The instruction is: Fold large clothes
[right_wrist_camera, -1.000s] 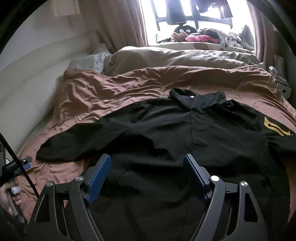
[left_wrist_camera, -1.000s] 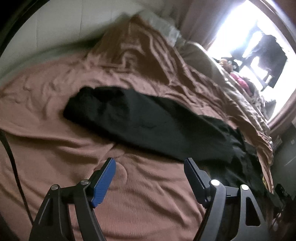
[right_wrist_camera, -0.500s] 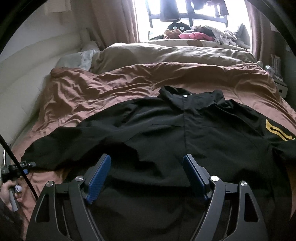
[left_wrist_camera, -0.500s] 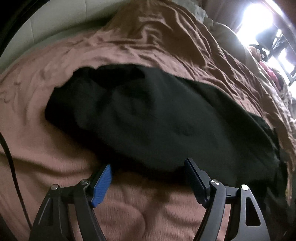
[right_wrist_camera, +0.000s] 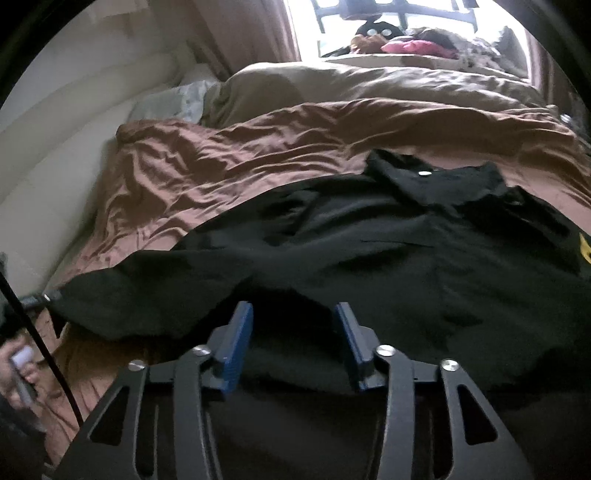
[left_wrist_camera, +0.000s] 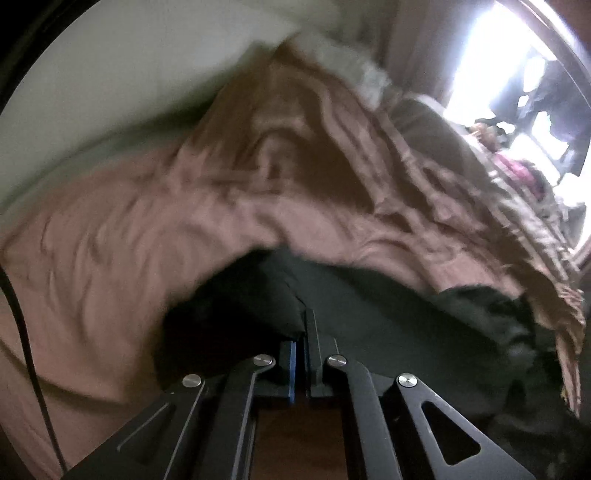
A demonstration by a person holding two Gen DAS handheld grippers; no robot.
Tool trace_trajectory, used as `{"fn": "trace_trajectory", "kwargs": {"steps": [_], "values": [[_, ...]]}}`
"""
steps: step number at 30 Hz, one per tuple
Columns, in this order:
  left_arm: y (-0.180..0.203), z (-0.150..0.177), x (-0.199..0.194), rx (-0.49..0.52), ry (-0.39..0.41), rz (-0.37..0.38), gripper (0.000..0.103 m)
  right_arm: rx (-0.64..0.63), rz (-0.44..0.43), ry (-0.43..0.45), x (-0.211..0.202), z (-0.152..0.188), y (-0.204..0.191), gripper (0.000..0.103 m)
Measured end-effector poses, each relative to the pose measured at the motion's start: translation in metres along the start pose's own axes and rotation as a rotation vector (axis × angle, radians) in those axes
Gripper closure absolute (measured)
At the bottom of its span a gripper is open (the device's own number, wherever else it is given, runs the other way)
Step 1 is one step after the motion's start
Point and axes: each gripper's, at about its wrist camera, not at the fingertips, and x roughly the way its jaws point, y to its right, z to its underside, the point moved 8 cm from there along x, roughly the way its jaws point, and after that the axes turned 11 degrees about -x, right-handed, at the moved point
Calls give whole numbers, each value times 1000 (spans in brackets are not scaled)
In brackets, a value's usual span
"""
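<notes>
Two black two-finger grippers with blue pads work over one black collared shirt (right_wrist_camera: 388, 258) that lies spread, front up, on the brown bed cover (right_wrist_camera: 229, 162).

Left gripper (left_wrist_camera: 301, 332): jaws together, clamped on the end of the shirt's sleeve (left_wrist_camera: 258, 295). They have just been closing, and black cloth is pinched between the pads. In the right wrist view this gripper shows only as a small part at the sleeve end, at the far left of the shirt.

Right gripper (right_wrist_camera: 293, 332): jaws part-way apart, having just been closing. The pads stand over the lower front of the shirt; whether they press any cloth cannot be told.

Shirt details: one white button (right_wrist_camera: 424, 172) at the collar, one yellow emblem (right_wrist_camera: 585, 247) on the sleeve at the right edge.

Beyond the shirt's collar lie one beige duvet (right_wrist_camera: 369, 85) and one bright window (right_wrist_camera: 388, 22). One hand (right_wrist_camera: 20, 369) shows left of the shirt's hem, beside one black cable (right_wrist_camera: 37, 339).
</notes>
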Motion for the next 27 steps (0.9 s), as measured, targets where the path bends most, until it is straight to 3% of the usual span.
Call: {"fn": "trace_trajectory", "kwargs": {"steps": [6, 12, 21, 23, 24, 25, 27], "values": [[60, -43, -52, 77, 104, 113, 102, 58, -91, -87, 65, -11, -16, 66], [135, -57, -94, 176, 157, 208, 102, 124, -107, -205, 124, 3, -12, 67], [258, -34, -145, 323, 187, 363, 102, 171, -108, -100, 60, -10, 40, 64], [286, -23, -151, 343, 175, 403, 102, 180, -66, -75, 40, -6, 57, 40], [295, -19, -153, 353, 171, 414, 102, 173, -37, -50, 28, -5, 66, 34], [307, -13, -155, 365, 166, 429, 102, 167, -13, -33, 20, -5, 74, 29], [331, 1, -161, 388, 156, 463, 102, 176, 7, -10, 2, -1, 91, 29]]}}
